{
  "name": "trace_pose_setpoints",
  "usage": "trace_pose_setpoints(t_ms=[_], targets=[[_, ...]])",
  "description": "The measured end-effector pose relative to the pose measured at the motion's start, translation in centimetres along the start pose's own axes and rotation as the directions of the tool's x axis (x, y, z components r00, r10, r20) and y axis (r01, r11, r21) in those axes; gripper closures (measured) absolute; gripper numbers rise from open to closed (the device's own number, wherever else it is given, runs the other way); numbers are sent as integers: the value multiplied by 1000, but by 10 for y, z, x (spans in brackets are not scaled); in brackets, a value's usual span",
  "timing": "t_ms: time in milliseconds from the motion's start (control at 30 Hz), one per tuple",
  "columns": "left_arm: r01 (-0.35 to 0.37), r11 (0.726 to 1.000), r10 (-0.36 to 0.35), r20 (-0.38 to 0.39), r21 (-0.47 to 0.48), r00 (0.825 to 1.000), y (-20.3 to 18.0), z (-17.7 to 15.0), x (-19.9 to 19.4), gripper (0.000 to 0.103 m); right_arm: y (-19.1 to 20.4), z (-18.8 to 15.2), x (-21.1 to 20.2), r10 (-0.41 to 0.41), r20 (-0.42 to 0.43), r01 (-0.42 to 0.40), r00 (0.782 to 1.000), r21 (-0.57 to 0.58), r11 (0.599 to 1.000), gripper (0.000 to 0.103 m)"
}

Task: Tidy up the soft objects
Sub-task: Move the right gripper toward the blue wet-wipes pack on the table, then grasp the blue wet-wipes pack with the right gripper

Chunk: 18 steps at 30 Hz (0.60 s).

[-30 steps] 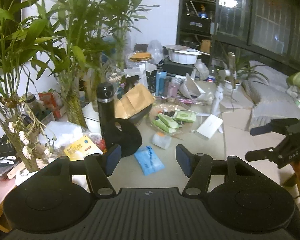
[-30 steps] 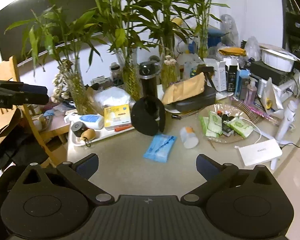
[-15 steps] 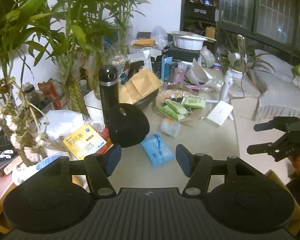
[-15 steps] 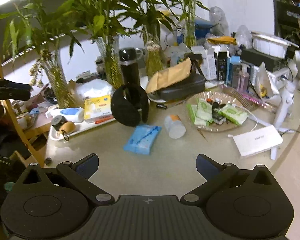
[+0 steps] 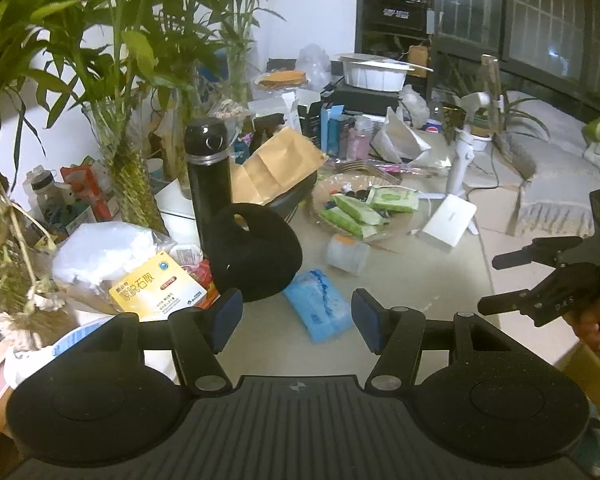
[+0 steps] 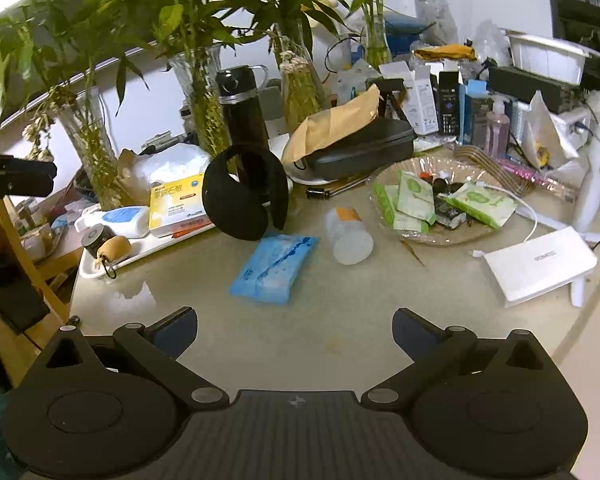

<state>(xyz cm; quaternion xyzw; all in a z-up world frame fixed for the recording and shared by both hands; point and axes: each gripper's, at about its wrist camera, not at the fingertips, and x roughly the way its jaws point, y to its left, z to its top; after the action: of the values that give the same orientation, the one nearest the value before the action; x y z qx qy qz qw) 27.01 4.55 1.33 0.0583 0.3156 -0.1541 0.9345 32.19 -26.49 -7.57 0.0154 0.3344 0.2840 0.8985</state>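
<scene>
A blue soft tissue pack point(image 5: 318, 305) lies on the beige table, also in the right wrist view point(image 6: 274, 267). A black ring-shaped soft cushion point(image 5: 252, 256) leans against a black flask point(image 5: 210, 176); the right wrist view shows the cushion point(image 6: 242, 196) too. Green wipe packs point(image 6: 414, 200) lie in a clear dish point(image 6: 484, 229). My left gripper point(image 5: 296, 320) is open and empty, just short of the blue pack. My right gripper point(image 6: 294, 332) is open and empty, farther back over the table's front. It also shows at the right of the left wrist view point(image 5: 540, 280).
A small white bottle point(image 6: 348, 236) lies beside the blue pack. A white box point(image 6: 538, 264) sits at the right. A yellow medicine box point(image 5: 156, 286), a white tray point(image 6: 148, 245), vases with bamboo point(image 6: 204, 92) and many boxes crowd the back.
Both grippers have moved closer to the table and the blue pack. Their jaws stay open. Nothing on the table has moved.
</scene>
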Motion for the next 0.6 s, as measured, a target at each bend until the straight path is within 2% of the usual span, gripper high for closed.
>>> trace_pose_setpoints(t_ms=[300, 467, 600], targets=[[-81, 994, 84, 33, -72, 996, 18, -7, 41, 44, -3, -4, 43, 66, -9, -66, 998, 9, 998, 0], [-98, 993, 100, 34, -66, 994, 21, -12, 63, 44, -7, -4, 66, 73, -1, -73, 997, 23, 997, 0], [-140, 986, 143, 35, -86, 989, 27, -21, 76, 44, -10, -4, 85, 61, -4, -61, 998, 19, 998, 0]])
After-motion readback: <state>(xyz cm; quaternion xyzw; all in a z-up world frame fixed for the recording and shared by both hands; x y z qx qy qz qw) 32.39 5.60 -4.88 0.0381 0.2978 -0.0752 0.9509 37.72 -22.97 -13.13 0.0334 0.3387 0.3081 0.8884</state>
